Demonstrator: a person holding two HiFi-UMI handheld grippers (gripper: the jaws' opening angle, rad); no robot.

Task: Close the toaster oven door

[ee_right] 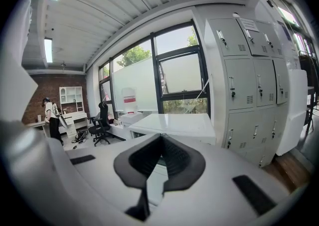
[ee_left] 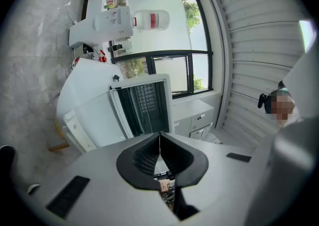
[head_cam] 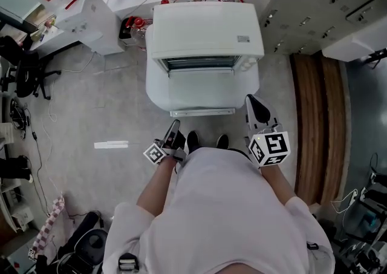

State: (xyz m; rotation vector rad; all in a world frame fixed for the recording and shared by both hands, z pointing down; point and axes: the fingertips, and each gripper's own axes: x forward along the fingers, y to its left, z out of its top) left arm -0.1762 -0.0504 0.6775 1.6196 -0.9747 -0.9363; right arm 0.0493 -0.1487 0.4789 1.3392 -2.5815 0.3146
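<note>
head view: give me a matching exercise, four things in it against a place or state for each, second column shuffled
1. white toaster oven door
2. left gripper
3. black office chair
4. brown wooden floor strip

a. at the far left edge
b. folded down, open
c. right of the white toaster oven
d. jaws shut, nothing between them

Pairs: 1-b, 2-d, 3-a, 4-c
</note>
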